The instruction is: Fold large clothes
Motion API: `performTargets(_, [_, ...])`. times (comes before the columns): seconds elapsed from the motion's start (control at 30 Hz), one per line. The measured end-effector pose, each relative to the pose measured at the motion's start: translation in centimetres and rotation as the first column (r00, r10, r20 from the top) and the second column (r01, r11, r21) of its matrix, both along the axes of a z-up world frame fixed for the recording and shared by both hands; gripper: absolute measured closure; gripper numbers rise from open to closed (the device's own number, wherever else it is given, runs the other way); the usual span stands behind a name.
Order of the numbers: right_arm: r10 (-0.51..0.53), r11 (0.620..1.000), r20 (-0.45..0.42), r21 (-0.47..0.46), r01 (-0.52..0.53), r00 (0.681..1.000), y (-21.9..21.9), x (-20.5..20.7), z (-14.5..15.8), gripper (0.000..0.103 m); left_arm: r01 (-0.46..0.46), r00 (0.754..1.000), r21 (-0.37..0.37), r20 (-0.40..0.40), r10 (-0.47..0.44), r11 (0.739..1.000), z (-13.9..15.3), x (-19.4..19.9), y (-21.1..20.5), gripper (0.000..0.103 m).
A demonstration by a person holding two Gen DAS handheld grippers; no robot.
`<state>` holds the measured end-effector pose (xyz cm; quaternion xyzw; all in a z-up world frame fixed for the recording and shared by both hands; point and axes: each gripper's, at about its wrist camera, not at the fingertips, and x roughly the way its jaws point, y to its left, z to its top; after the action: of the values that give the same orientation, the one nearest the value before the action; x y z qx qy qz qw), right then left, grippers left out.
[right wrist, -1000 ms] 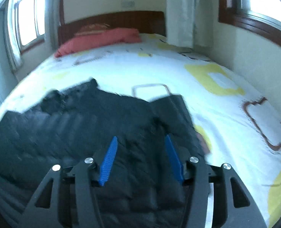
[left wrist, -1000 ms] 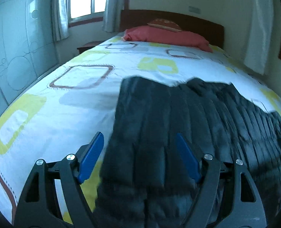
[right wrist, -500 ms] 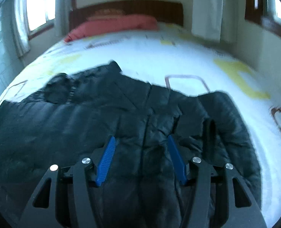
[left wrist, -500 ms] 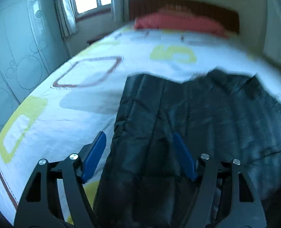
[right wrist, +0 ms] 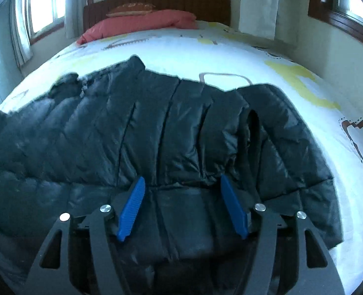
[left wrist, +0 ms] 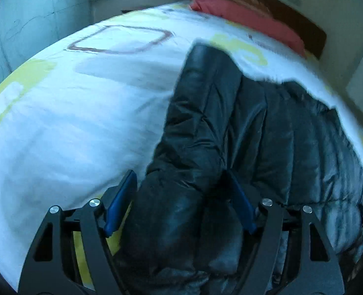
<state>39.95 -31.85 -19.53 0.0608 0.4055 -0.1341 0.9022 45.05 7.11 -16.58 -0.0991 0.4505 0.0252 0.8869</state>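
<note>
- Jacket (right wrist: 156,127) lies flat on bed (right wrist: 230,54), filling the frame's middle; long axis left to right, collar toward upper left.
- Left gripper (left wrist: 181,184): wide, sleeve between pads.
- Right gripper (right wrist: 182,189): opening, over the hem.

This is a bedroom in a home. A big bed (right wrist: 230,56) fills the room, with a white sheet that has yellow and brown square shapes on it. A red pillow (right wrist: 142,23) lies by the dark wooden headboard (right wrist: 156,0). Windows (right wrist: 43,9) with pale curtains (right wrist: 258,5) let light in on both sides.
</note>
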Motion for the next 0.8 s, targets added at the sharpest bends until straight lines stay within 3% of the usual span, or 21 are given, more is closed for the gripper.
performTargets(0.2, [-0.023, 0.998, 0.000, 0.057, 0.023, 1.000, -1.3, -6.6, 2.2, 0.039, -0.030, 1.000, -0.021, -0.006, 0.030, 0.999, 2.9, -4.4, 3.2, 0.028])
performTargets(0.3, [-0.057, 0.994, -0.023, 0.091, 0.058, 0.998, -2.4, -11.3, 2.4, 0.039, -0.069, 0.997, -0.060, -0.045, 0.066, 0.996, 2.2, -8.5, 6.4, 0.028])
performTargets(0.5, [-0.125, 0.977, -0.072, 0.163, 0.135, 0.990, -4.0, -21.4, 1.5, 0.039, -0.185, 0.974, -0.214, -0.169, 0.150, 0.959, 0.1, -18.6, 11.8, 0.028])
performTargets(0.67, [-0.153, 0.960, -0.100, 0.219, 0.172, 0.983, -4.3, -28.1, 0.2, 0.039, -0.212, 0.970, -0.272, -0.174, 0.168, 0.939, -0.2, -26.2, 13.3, 0.028])
performTargets(0.8, [-0.190, 0.931, -0.096, 0.298, 0.211, 0.977, -4.4, -33.1, -0.8, 0.039, -0.227, 0.969, -0.366, -0.178, 0.171, 0.903, -0.3, -31.2, 13.9, 0.028])
